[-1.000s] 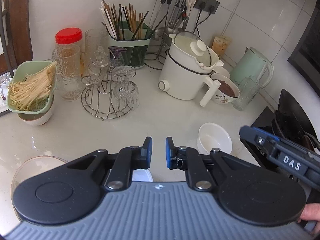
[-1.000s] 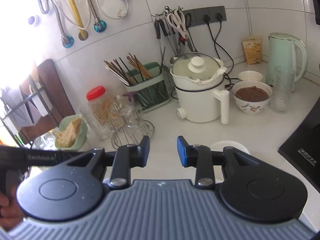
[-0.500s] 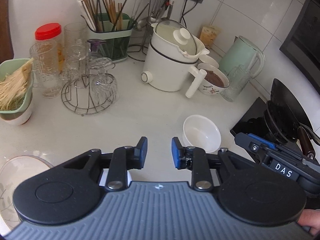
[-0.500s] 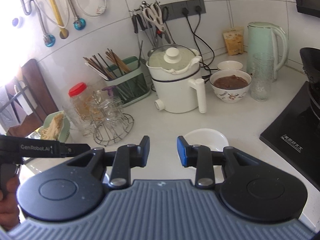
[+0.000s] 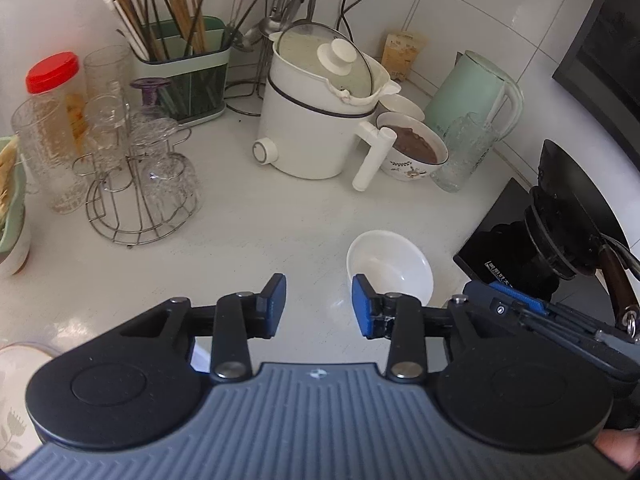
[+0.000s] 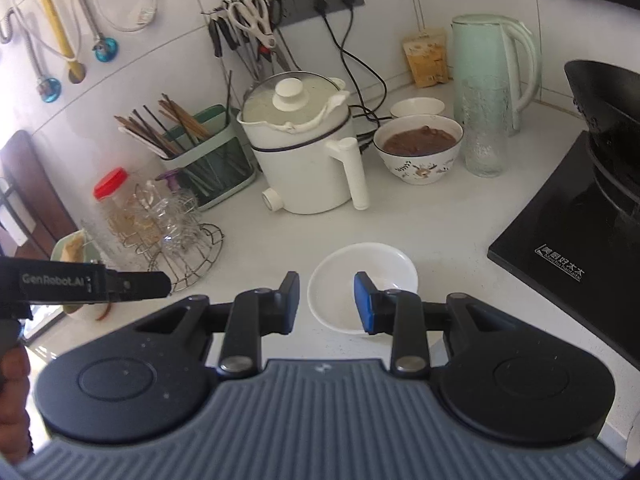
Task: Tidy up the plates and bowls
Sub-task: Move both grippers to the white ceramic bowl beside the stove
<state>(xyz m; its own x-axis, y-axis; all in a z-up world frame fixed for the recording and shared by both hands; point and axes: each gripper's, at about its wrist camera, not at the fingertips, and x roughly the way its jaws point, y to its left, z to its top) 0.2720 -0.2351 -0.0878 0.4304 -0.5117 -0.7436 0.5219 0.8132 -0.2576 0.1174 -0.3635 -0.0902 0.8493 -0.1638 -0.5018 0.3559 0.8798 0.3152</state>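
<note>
An empty white bowl (image 5: 390, 266) sits on the white counter, also in the right wrist view (image 6: 362, 286). My left gripper (image 5: 319, 306) is open and empty, just left of the bowl. My right gripper (image 6: 326, 304) is open, above the bowl's near-left rim, its right finger over the bowl. A patterned plate (image 5: 16, 392) shows at the lower left edge of the left wrist view. A patterned bowl of brown food (image 6: 420, 150) and a small white bowl (image 6: 417, 108) stand behind.
A white electric pot (image 6: 302, 156), a green kettle (image 6: 494, 68), a glass (image 6: 482, 128), a chopstick holder (image 6: 206, 160) and a wire rack of glasses (image 5: 140, 184) stand at the back. A black stove with a wok (image 6: 600, 184) is on the right.
Both grippers have moved forward and down toward the white bowl. The left gripper's jaws have opened wider. The plate has slid toward the left edge of view.
</note>
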